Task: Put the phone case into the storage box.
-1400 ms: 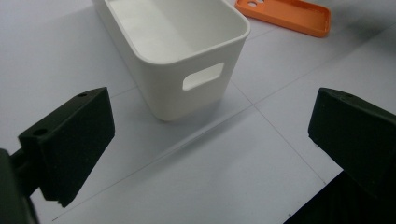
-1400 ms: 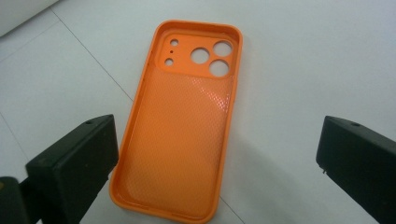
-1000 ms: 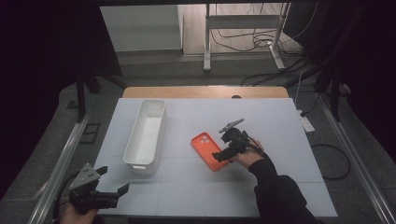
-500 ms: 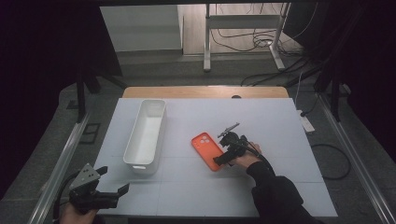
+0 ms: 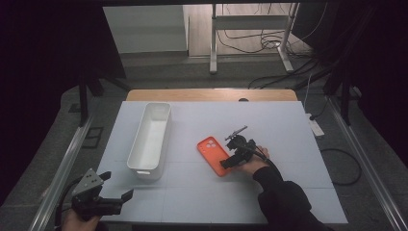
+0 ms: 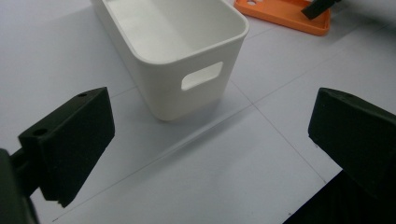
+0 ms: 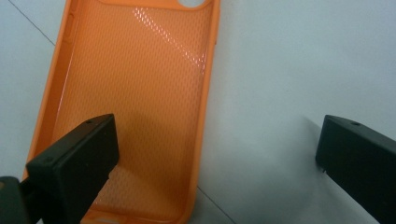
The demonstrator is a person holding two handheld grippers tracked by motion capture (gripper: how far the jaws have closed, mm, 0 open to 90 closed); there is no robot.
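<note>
On the table, high view: an orange phone case [image 5: 213, 155] lies flat near the middle of the white table [image 5: 288, 130], a white bin [image 5: 149, 139] well apart to its left
High view, right gripper [image 5: 232, 161]: set at the case's near right corner, held by a hand [image 5: 251, 162]; contact looks likely but is too small to confirm
High view, left gripper [image 5: 118, 201]: at the near left corner, jaws spread, empty
Left gripper view: left gripper [image 6: 210, 140] gaping wide, nothing between; the bin [image 6: 177, 51] stands ahead with its handle slot facing the camera, the case [image 6: 285, 11] beyond
Right gripper view: right gripper [image 7: 217, 154] parted wide, one jaw over the case [image 7: 135, 93] hollow side up, the other over bare table [image 7: 289, 70], nothing gripped
</note>
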